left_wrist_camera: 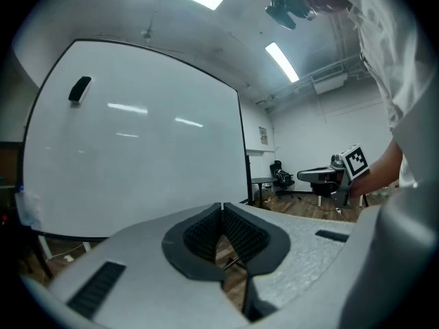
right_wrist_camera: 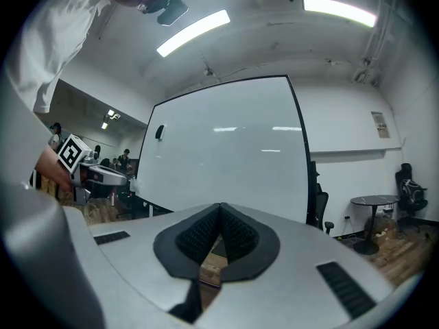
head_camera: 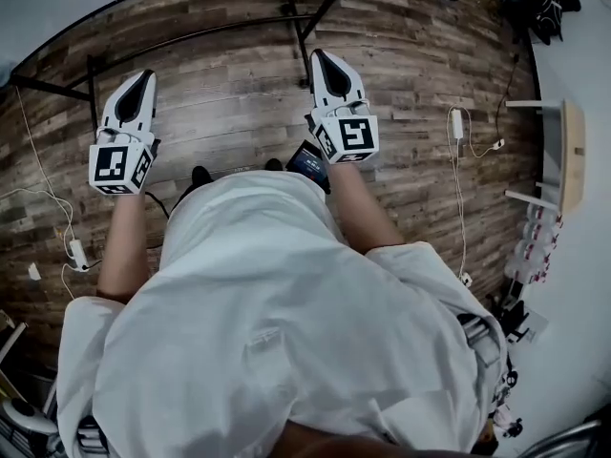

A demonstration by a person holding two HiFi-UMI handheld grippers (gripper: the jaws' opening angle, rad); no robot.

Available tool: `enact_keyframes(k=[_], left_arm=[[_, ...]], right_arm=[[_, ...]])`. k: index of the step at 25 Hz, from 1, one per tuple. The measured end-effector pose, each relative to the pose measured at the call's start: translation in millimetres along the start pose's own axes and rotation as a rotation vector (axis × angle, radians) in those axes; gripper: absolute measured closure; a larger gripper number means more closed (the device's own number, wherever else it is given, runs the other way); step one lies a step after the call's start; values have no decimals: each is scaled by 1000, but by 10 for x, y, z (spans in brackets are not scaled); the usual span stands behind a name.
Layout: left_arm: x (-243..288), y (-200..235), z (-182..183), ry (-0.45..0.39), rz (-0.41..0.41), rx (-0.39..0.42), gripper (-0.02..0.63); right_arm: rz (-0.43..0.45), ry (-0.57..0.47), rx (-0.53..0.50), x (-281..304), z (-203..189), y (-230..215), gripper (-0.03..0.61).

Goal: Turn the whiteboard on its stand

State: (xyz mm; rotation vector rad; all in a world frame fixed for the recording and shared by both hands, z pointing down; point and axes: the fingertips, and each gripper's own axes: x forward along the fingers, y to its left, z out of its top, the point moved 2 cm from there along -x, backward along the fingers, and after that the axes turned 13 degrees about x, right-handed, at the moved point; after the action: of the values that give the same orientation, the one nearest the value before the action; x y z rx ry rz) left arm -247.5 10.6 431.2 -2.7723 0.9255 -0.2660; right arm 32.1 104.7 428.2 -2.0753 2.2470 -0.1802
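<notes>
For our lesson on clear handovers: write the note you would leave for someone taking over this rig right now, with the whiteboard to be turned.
Left gripper: shut, empty, facing the whiteboard, not touching it.
Right gripper: shut, empty, also short of the board.
Whiteboard: upright, ahead of both grippers.
Done: nothing that shows; no contact with the board yet.
Left: close in, probably open the jaws and take the board's frame, then turn it.

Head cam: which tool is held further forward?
The right tool: its tip sits higher in the head view than that of the left tool. Both are shut and empty.
</notes>
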Motion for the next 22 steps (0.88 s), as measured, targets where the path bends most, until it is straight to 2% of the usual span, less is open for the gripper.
enact_keyframes(k=[2,7,12,22], left_arm=[[-47,168,-30,-10,22,-5,600],[-12,261,-65,-45,67,-97,598],[83,91,-76,-42,44,-97,600],[252,-17,-39,-43,66,-111,600]], right_arm=[[10,-3,-4,90,9,107,580],[19,18,-32,96,22,123,580],[-1,17,-26,83,2,-34,580],[-14,11,-10,74,4,-331,580]])
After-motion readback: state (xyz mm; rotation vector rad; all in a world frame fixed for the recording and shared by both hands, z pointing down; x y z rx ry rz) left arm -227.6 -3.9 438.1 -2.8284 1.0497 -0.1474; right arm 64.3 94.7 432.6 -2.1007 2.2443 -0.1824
